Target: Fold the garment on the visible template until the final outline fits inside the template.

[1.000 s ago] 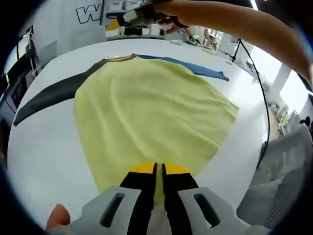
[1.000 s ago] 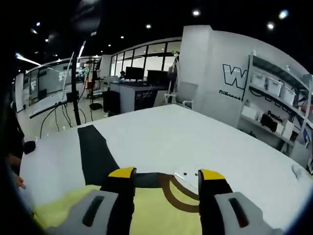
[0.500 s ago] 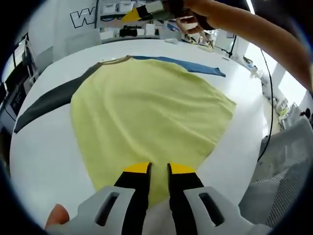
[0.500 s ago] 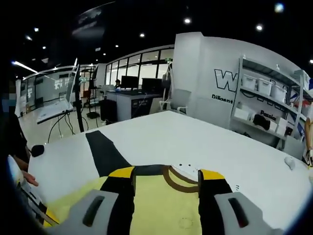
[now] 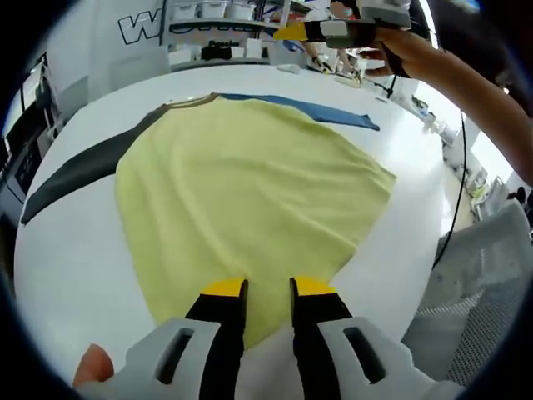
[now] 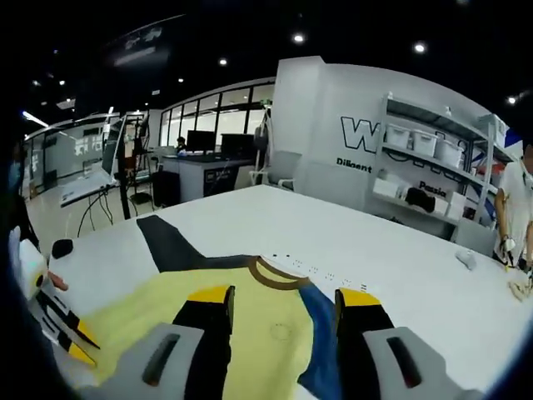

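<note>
— On the white bench [image 5: 67, 250], where's the garment [image 5: 250, 192]?
— Spread flat, yellow body up, dark sleeve [image 5: 83, 167] and blue sleeve [image 5: 333, 112] out sideways.
— Left tool [image 5: 268, 287]?
— Slightly apart over the hem.
— Right tool [image 6: 283, 296]?
— Wide apart, raised above the collar [image 6: 271, 275].

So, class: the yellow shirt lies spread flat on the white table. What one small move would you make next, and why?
Probably bring the right tongs, open above the shirt, down to the blue sleeve to fold it inward. The yellow shirt is spread flat, both the blue and black sleeve stick out sideways, and the left tongs sit slightly open at the hem.
</note>
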